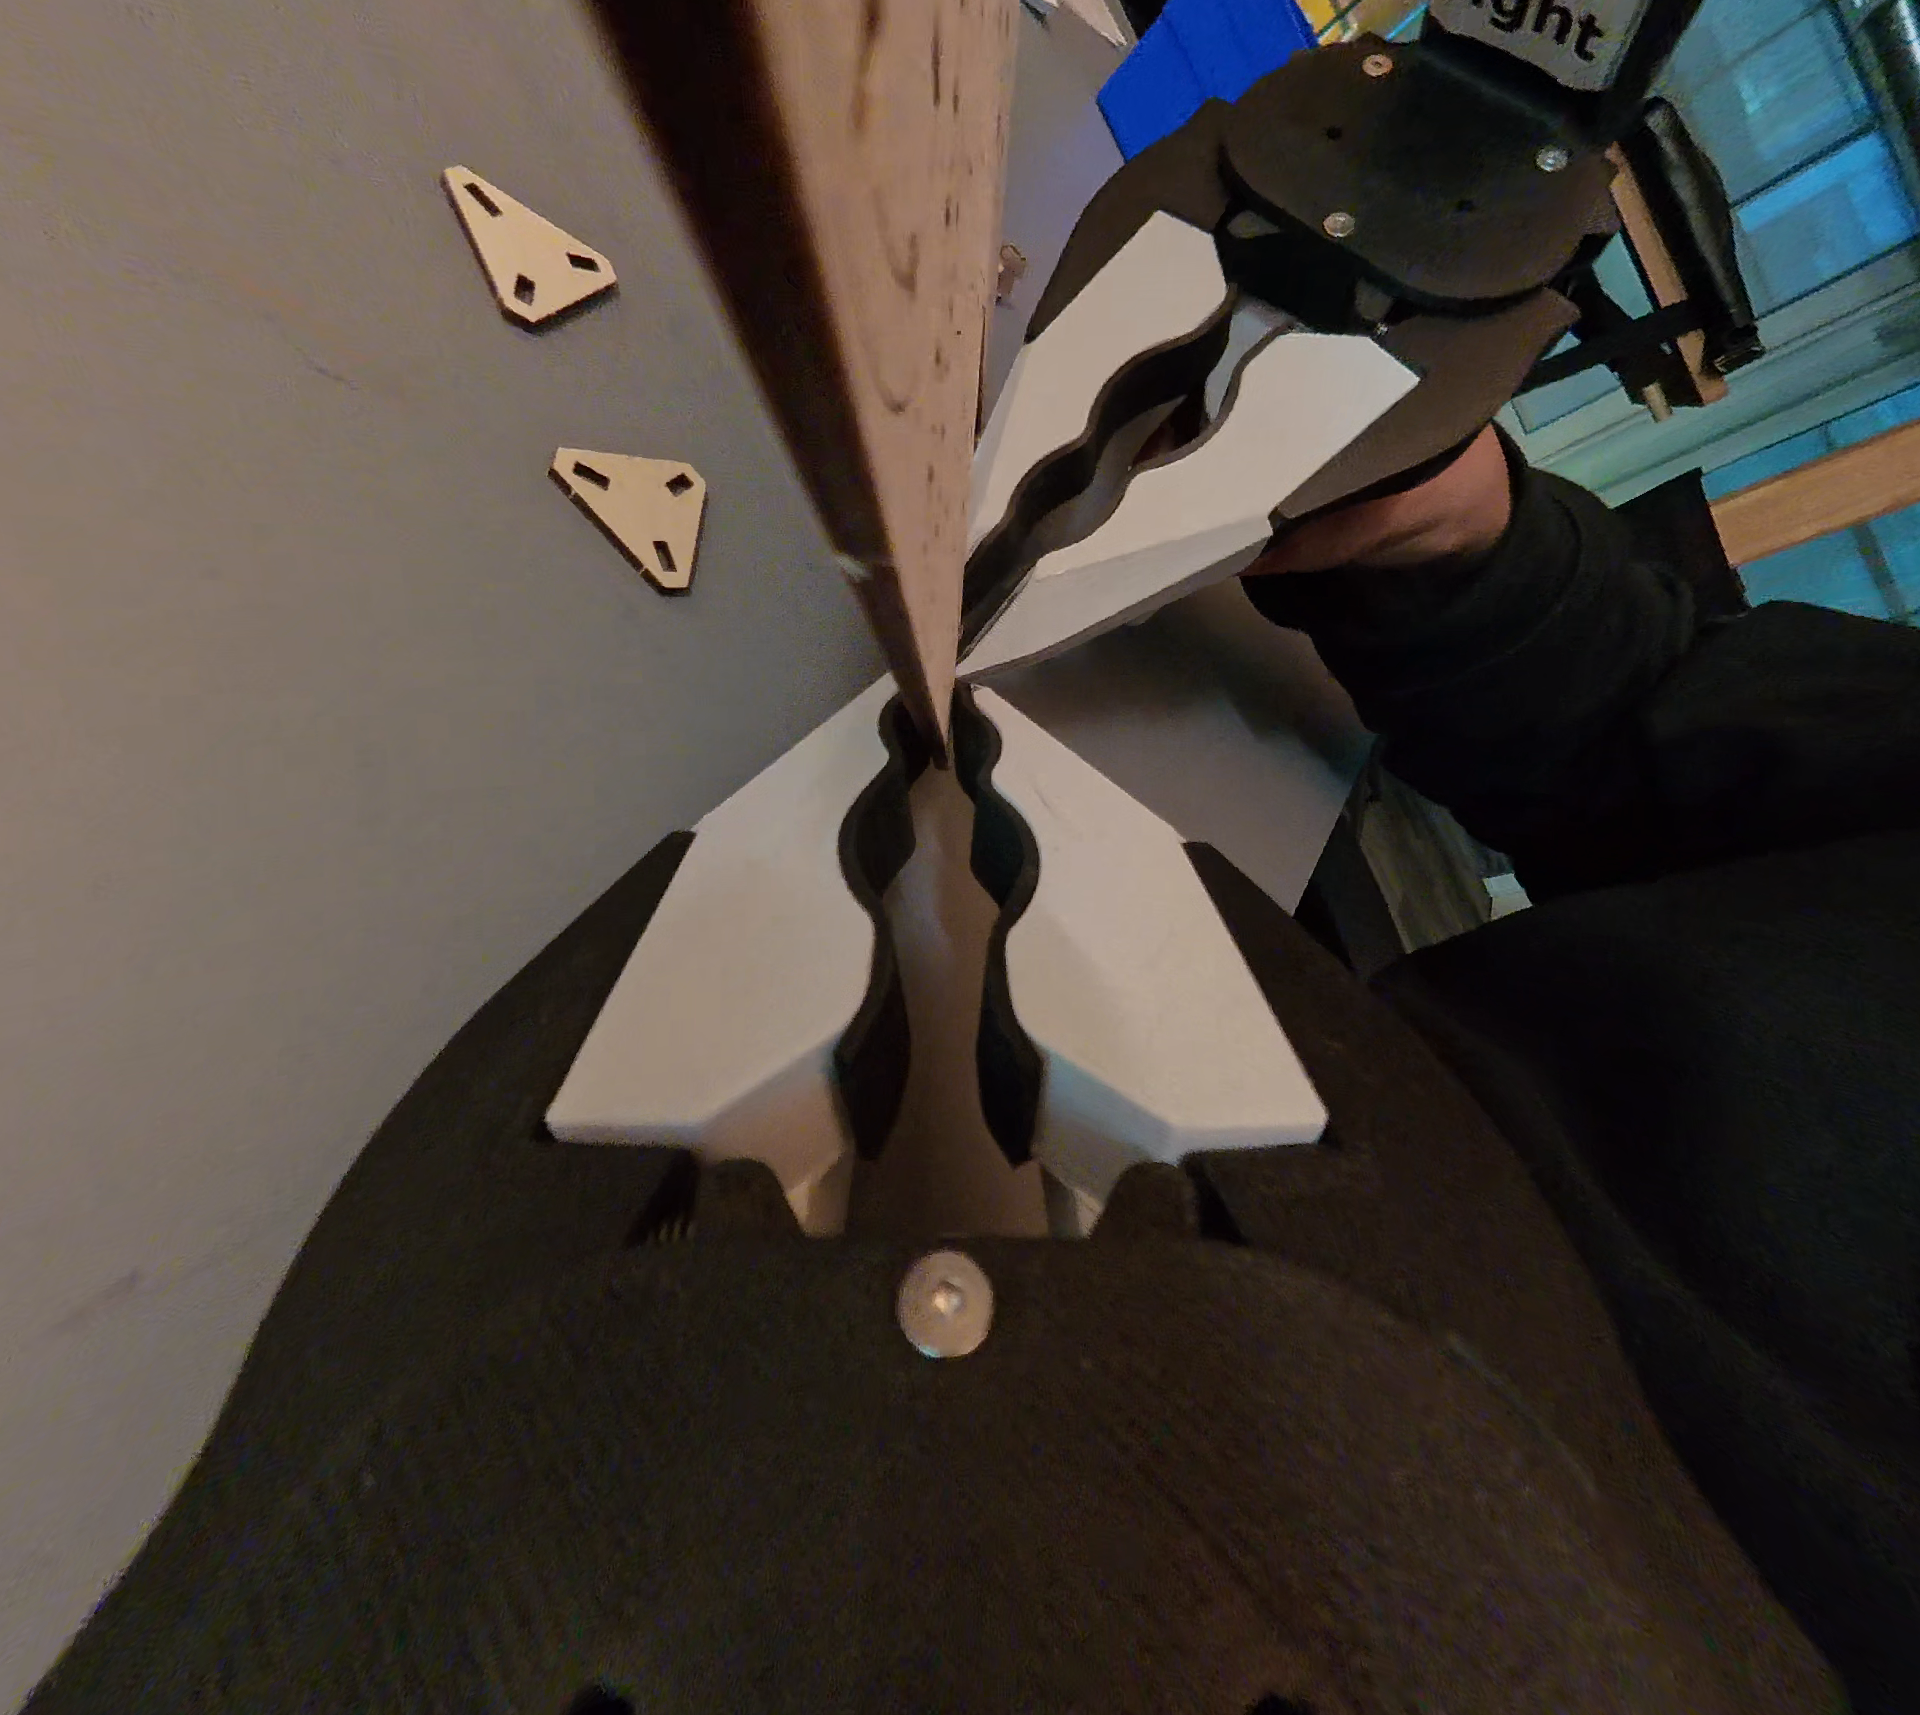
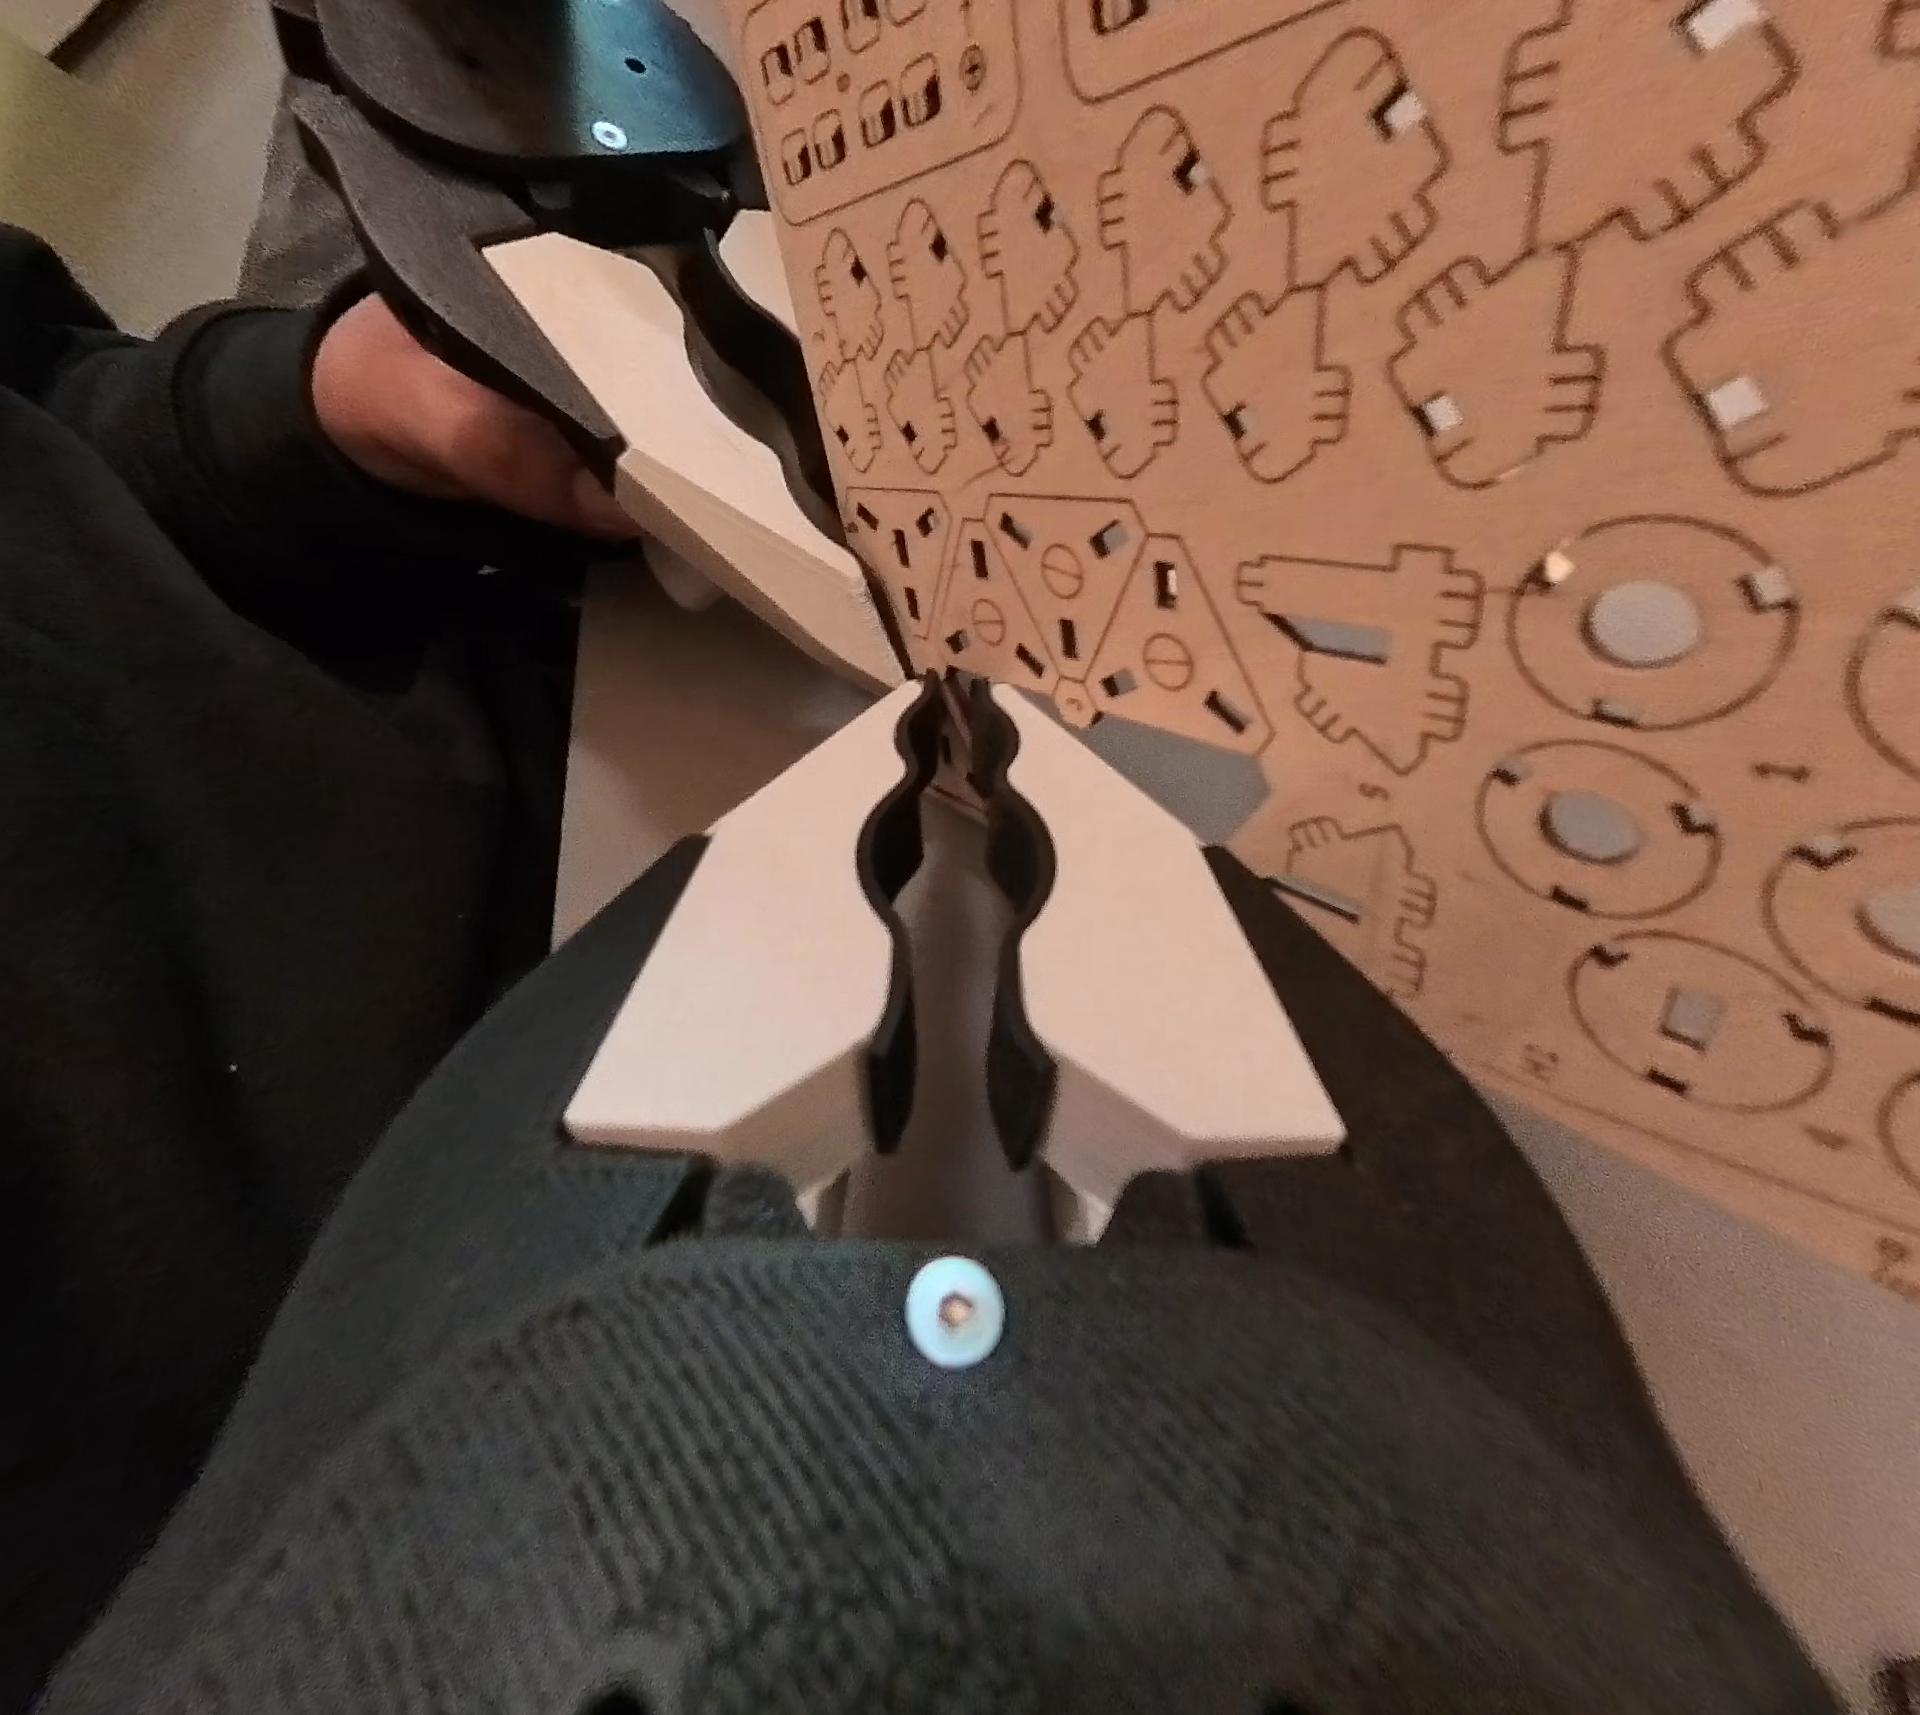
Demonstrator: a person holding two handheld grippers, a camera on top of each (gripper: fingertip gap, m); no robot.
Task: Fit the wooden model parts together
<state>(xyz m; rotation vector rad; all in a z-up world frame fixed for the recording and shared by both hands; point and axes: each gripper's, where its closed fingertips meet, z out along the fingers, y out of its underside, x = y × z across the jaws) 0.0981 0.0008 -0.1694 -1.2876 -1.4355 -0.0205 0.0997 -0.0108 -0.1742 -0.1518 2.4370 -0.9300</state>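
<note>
Grey tabletop (image 1: 260, 730): broad bare stretch at far left of the left wrist view, open for movement. Two loose triangular plywood pieces lie flat on it, well apart from the grippers: upper triangular piece (image 1: 527, 247) and lower triangular piece (image 1: 634, 514), each with three slots.

Plywood sheet (image 1: 883, 211): thin, laser-cut, held on edge above the tabletop. The left wrist view sees it nearly edge-on, rising from the fingertips to the top of the frame. In the right wrist view its broad face (image 2: 1351, 418) shows, filled with cut outlines of toothed parts, triangles and rings, several already pushed out so grey shows through the holes.

Left gripper (image 1: 932, 735): fingers closed on the sheet's lower corner, dark pads pressed to both faces. Seen in the right wrist view at upper left, a hand (image 2: 436, 408) grips it.

Right gripper (image 2: 958, 735): fingers pinching the sheet's lower edge just beside the left gripper's tips, at a cut triangle outline. Both pairs of tips nearly touch at the same corner.

Blue bin (image 1: 1205, 44): behind the right gripper, near the tabletop's far edge.
</note>
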